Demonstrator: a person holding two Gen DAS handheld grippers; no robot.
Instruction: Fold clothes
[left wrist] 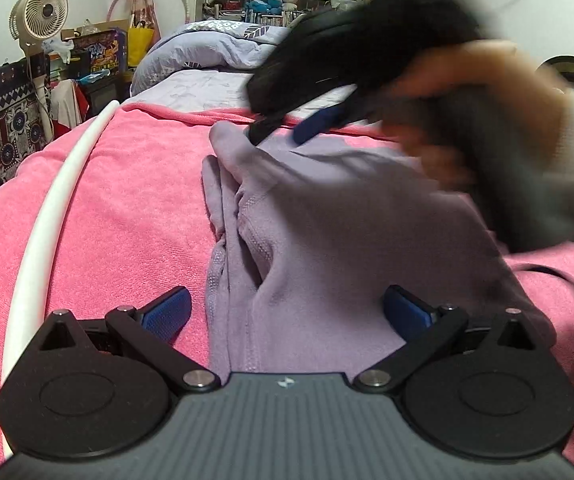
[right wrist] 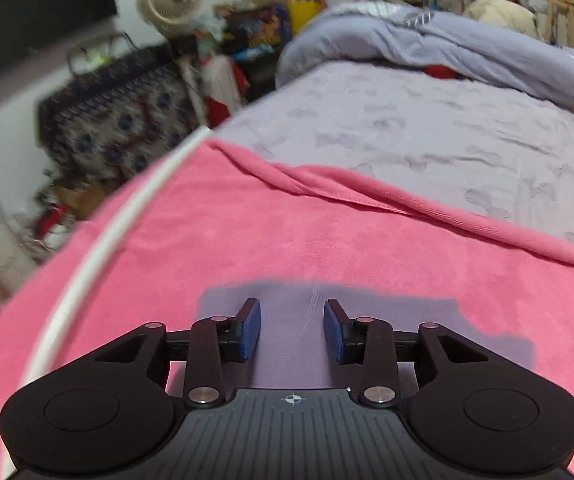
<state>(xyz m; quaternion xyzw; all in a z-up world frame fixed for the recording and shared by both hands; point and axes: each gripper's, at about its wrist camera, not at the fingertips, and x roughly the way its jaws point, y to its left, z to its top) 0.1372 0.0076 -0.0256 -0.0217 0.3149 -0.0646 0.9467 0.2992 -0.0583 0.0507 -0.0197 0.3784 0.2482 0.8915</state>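
Below, the lilac garment lies between the left claw's spread-apart jaws, ungripped.

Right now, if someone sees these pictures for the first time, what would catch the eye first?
The bright pink blanket covering the near part of the bed stands out first, with a lilac garment lying crumpled on its middle. Over the garment's far edge, the blurred right gripper reaches in, while the left gripper stands wide open at the near end.

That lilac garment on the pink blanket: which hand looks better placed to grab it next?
The right. Its tool sits at the far edge of the soft lilac garment, blue pads straddling the cloth. The left tool hangs wide open over the near end.
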